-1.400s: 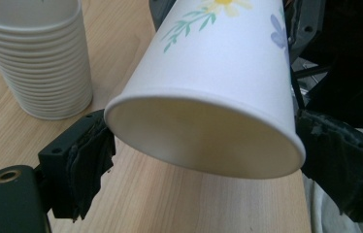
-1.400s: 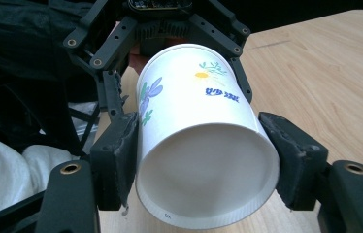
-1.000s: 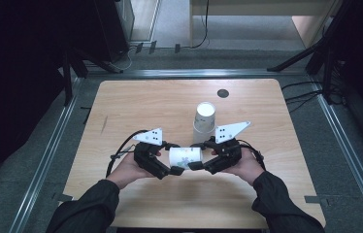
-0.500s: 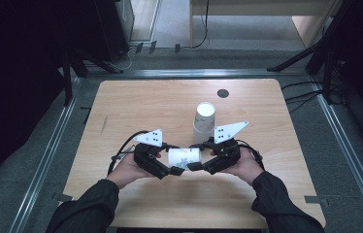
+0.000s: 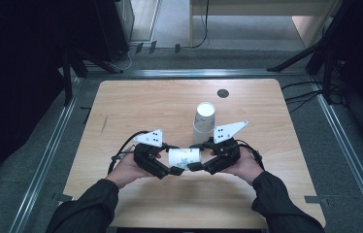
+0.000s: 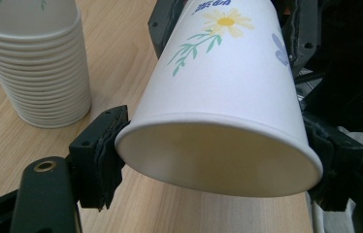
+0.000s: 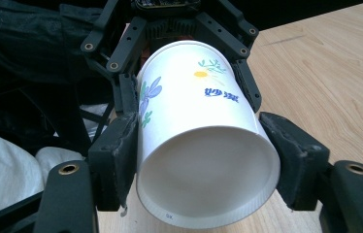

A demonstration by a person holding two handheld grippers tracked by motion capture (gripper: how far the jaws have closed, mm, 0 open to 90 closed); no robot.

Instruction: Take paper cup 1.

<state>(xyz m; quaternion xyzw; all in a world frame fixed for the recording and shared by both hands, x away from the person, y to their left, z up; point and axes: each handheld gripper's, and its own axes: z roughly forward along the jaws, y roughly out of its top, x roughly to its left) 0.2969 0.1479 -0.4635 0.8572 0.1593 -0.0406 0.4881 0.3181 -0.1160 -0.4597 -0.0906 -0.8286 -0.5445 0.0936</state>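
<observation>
1. Though clear of the wooden table (image 5: 136, 104), hangs low over its near half: a paper cup (image 5: 183, 156), turned on its side, spanning the gap between the two grippers.
2. Grips the cup's open, rolled-rim end with the left gripper (image 5: 170, 160). Has just been closing its jaws on that rim, now at a middling width, with a black pad pressed to each side of the mouth, as seen in the left gripper view.
3. Clamps the cup's bottom end with the right gripper (image 5: 198, 156). Sits at a moderate width too, pads snug against both sides of the base, with the recessed bottom facing the camera in the right gripper view.
4. Shows a white wall printed with a yellow daisy, green sprigs, a pale violet flower and small blue lettering.
5. Points the mouth toward the person's left and the base toward the person's right, roughly level.
6. Stands just behind the right gripper, upside down on the wood: a stack of cups (image 5: 204, 118) with many nested rims, apart from the held cup and untouched by either tool.
7. Wraps one hand round each gripper body, dark sleeves coming in from the near edge.
</observation>
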